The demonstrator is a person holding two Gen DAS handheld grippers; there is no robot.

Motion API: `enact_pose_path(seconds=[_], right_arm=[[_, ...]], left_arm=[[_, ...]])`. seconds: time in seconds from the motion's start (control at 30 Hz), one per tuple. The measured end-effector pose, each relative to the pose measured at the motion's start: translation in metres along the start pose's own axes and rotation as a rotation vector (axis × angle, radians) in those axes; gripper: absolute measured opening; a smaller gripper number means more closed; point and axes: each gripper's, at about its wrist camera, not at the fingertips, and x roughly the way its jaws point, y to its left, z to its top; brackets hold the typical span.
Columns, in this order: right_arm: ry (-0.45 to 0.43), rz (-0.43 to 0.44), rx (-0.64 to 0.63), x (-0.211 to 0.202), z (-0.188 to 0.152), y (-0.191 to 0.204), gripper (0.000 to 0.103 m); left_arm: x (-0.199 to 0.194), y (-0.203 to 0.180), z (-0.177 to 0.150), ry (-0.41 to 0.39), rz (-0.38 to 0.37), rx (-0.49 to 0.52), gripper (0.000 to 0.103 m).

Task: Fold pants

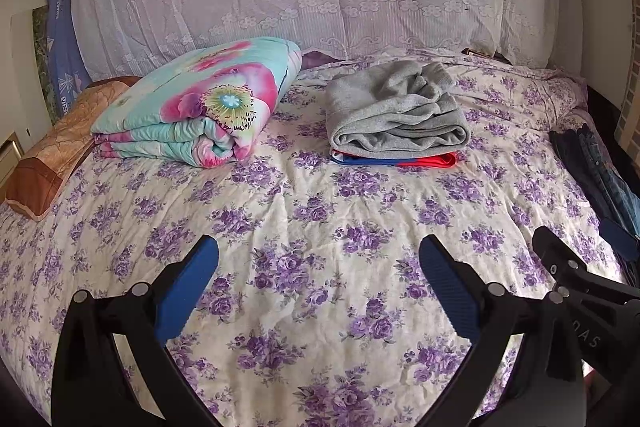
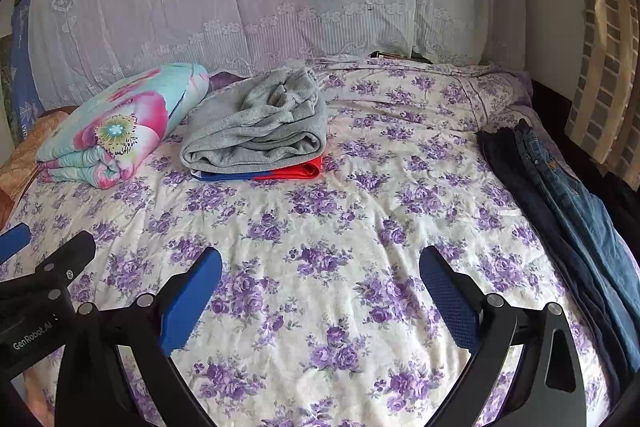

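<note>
Bed (image 2: 320,227) with quilt (image 2: 116,131), jeans (image 2: 576,195)

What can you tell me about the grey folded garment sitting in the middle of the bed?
The grey folded garment looks like soft fleece or sweatshirt knit. It is folded into a thick, roughly rectangular bundle with a rounded fold facing the cameras and a rumpled, creased top. It lies flat on top of a thinner folded red and blue garment, which rests on the purple floral bedsheet. A folded floral quilt sits close beside it. Neither gripper touches it.
</note>
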Motion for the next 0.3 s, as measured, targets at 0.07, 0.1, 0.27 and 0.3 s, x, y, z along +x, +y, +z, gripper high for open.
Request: enact_pose_path(seconds=[0.07, 0.1, 0.27, 0.3], right_arm=[[-0.002, 0.0, 0.0, -0.0009, 0.0001, 0.0013, 0.1], [-0.002, -0.001, 0.001, -0.001, 0.0, 0.0014, 0.1], [-0.002, -0.002, 0.002, -0.0013, -0.0003, 0.0016, 0.1], [-0.002, -0.002, 0.002, -0.0013, -0.0003, 0.0016, 0.1]], left_arm=[[0.0003, -0.0006, 0.0005, 0.002, -0.006, 0.002, 0.098], [0.0005, -0.0009, 0.0007, 0.003, -0.007, 0.001, 0.098], [0.0022, 0.0004, 0.0012, 0.013, -0.007, -0.01, 0.098], [0.0023, 0.0012, 0.0012, 0.014, -0.008, -0.012, 0.098]])
